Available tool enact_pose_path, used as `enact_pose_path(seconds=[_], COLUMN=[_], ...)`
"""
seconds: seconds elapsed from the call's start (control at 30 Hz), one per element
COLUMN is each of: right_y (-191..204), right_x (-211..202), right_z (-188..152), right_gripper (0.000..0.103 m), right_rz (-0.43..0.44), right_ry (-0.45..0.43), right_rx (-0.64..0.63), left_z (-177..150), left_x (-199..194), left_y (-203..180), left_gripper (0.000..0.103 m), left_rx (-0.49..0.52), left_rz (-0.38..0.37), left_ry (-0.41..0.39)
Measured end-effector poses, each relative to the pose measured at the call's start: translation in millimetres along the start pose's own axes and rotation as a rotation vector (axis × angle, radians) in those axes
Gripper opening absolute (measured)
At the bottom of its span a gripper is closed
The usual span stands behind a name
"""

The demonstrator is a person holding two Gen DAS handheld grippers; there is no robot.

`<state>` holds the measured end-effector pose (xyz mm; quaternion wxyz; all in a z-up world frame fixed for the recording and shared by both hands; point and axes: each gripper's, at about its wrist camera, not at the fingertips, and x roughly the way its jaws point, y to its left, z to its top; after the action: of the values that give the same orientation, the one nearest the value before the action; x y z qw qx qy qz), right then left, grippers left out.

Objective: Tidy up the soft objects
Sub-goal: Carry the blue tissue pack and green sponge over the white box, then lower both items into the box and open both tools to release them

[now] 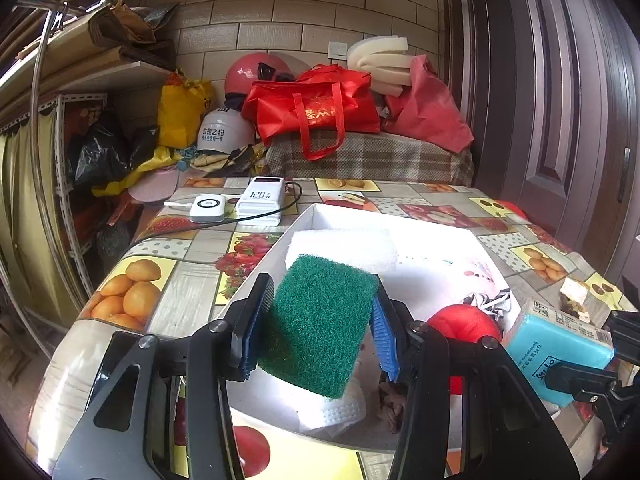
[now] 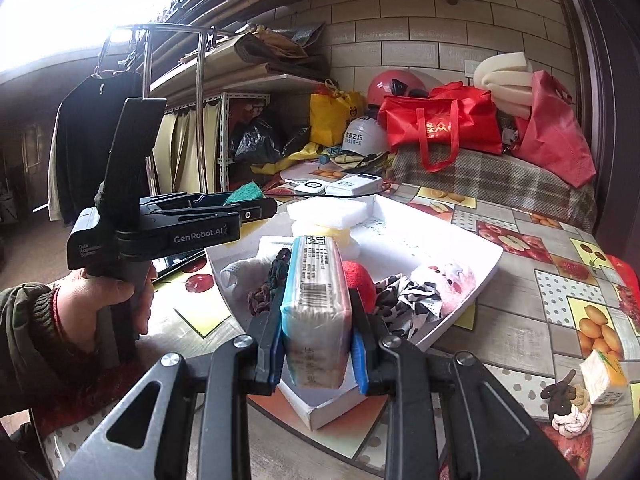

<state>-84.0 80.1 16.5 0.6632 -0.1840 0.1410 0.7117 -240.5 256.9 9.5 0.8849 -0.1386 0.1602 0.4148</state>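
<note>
My left gripper [image 1: 320,312] is shut on a green scouring sponge [image 1: 320,320] and holds it above the near left part of a white tray [image 1: 440,228]. My right gripper [image 2: 316,340] is shut on a blue tissue pack [image 2: 316,304], held over the tray's [image 2: 476,276] near corner; the pack also shows in the left wrist view [image 1: 556,352]. In the tray lie a white foam block [image 1: 344,248], a red ball [image 1: 464,324], a black-and-white cloth [image 2: 408,300], a pink plush [image 2: 448,276] and a yellow sponge [image 2: 332,234]. The left gripper appears in the right wrist view [image 2: 256,204].
Two white power banks [image 1: 260,200] with a black cable lie at the table's far side. A small carton [image 2: 604,376] and a knotted rope toy [image 2: 568,404] lie on the fruit-print tablecloth [image 2: 560,300] to the right. Red bags [image 1: 316,108] and helmets stand behind the table.
</note>
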Motion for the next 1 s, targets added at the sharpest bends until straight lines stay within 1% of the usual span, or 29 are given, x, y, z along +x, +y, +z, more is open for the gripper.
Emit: enact_pose_path(seconds=[0.13, 0.2, 0.3, 0.43, 0.63, 0.7, 0.8, 0.9, 1.0], right_y=[6, 8, 8, 2, -18, -29, -47, -63, -69], right_x=[8, 11, 18, 35, 53, 60, 68, 75, 78], right_z=[0, 0, 1, 4, 10, 12, 15, 17, 19], right_gripper=[0.026, 0.026, 0.026, 0.026, 0.026, 0.026, 0.026, 0.026, 0.026], right_rz=[0.045, 0.062, 0.073, 0.053, -0.012, -0.047, -0.074, -0.084, -0.094], right_ry=[0.038, 0.048, 0.073, 0.121, 0.149, 0.157, 0.161, 0.159, 0.153], right_rx=[-0.021, -0.027, -0.016, 0.022, 0.079, 0.101, 0.158, 0.211, 0.238], left_z=[2, 2, 2, 3, 3, 2, 1, 0, 3], left_x=[7, 7, 8, 7, 4, 3, 2, 5, 18], left_y=[18, 27, 30, 21, 5, -2, -20, -39, -58], left_gripper=[0.046, 0.046, 0.046, 0.046, 0.046, 0.046, 0.046, 0.046, 0.046], left_rx=[-0.088, -0.133, -0.153, -0.113, -0.032, 0.007, 0.092, 0.148, 0.159], left_rz=[-0.005, -0.013, -0.013, -0.017, -0.013, -0.008, -0.006, -0.048, -0.087], left_ry=[0.028, 0.028, 0.039, 0.033, 0.025, 0.020, 0.010, 0.003, 0.029])
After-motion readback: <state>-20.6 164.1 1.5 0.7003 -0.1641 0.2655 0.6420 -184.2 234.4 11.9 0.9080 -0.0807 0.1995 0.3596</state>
